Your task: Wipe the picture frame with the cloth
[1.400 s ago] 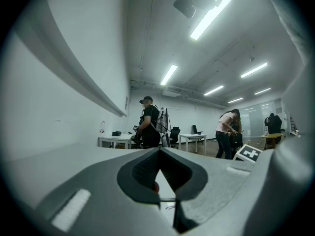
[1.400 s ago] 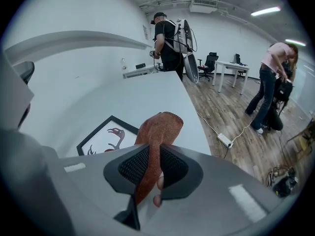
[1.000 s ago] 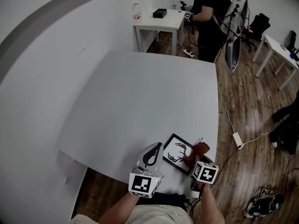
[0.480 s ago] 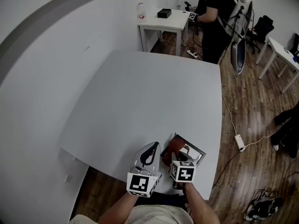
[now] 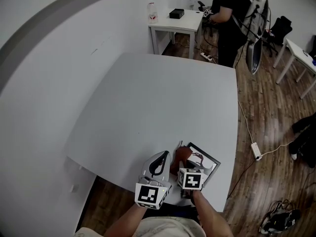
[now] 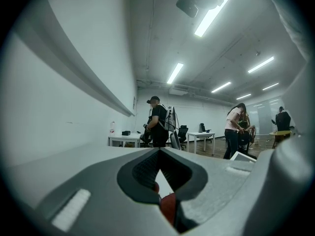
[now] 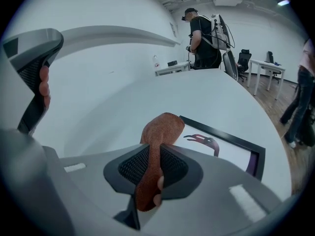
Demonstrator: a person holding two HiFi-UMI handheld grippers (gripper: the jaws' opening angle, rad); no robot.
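Clamps right gripper (image 7: 153, 156) on rust cloth (image 7: 162, 127), over left edge of picture frame (image 5: 206, 162) lying flat at desk's (image 5: 158, 98) near right corner. Holds left gripper (image 5: 164, 157) just left, jaws together, empty.

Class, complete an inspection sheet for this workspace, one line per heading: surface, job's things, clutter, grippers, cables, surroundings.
Surface: white table, bare except at its near right corner.
Job's things: black picture frame with a bird print lies at that corner; the reddish cloth has its free end by the frame's left edge.
Clutter: nothing seen on the table.
Grippers: right gripper shut on the cloth; left gripper shut, holding nothing.
Cables: white power strip with its cord on the floor right of the table.
Surroundings: wooden floor; small side table with a bottle and black box; a person stands beside it.
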